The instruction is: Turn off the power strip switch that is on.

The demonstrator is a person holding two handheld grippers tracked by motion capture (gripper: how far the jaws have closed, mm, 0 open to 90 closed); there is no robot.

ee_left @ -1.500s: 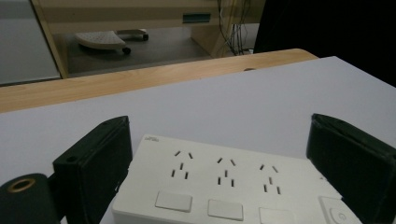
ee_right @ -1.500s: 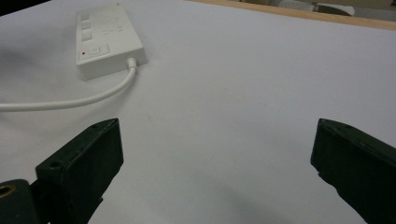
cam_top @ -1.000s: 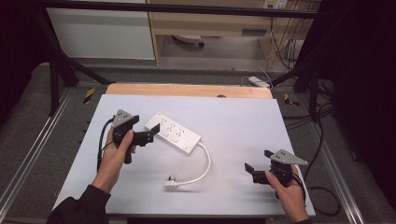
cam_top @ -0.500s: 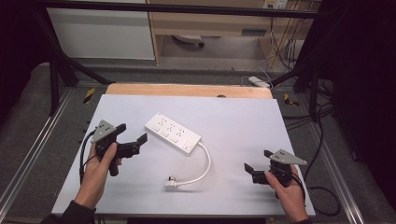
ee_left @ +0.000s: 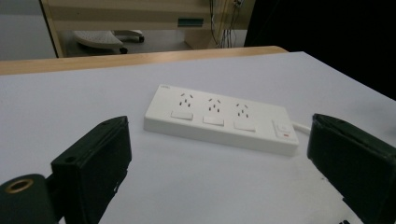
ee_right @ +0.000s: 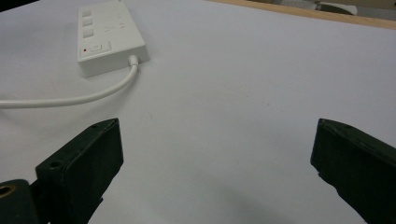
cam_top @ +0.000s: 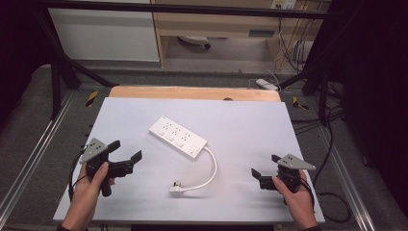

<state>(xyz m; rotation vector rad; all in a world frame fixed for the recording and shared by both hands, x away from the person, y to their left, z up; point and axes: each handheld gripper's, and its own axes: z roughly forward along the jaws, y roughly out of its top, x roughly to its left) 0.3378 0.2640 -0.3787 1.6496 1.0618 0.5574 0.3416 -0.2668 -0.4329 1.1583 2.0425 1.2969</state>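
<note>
Your left gripper (cam_top: 126,153) sits near the left edge of the white table top (cam_top: 240,120), held in your left hand (cam_top: 91,185), with its jaws spread wide and nothing between them. In the left gripper view, the black fingers (ee_left: 93,158) frame the white power strip (ee_left: 219,119), which lies flat on the table ahead of the fingertips, well clear of them, with its three sockets and its switch end toward the far finger.

Your right gripper (cam_top: 267,168) rests near the right edge of the table in your right hand (cam_top: 296,197), jaws also wide apart and empty. In the right gripper view, the power strip (ee_right: 109,37) lies well ahead of the near finger (ee_right: 81,163), its white cable (ee_right: 74,98) leaving the switch end and curving across the table in front of that finger.

In the high view the power strip (cam_top: 178,137) lies diagonally between the two grippers, closer to the left one, and the cable (cam_top: 211,168) loops to a white plug (cam_top: 175,188) lying on the table between both sets of fingers.
</note>
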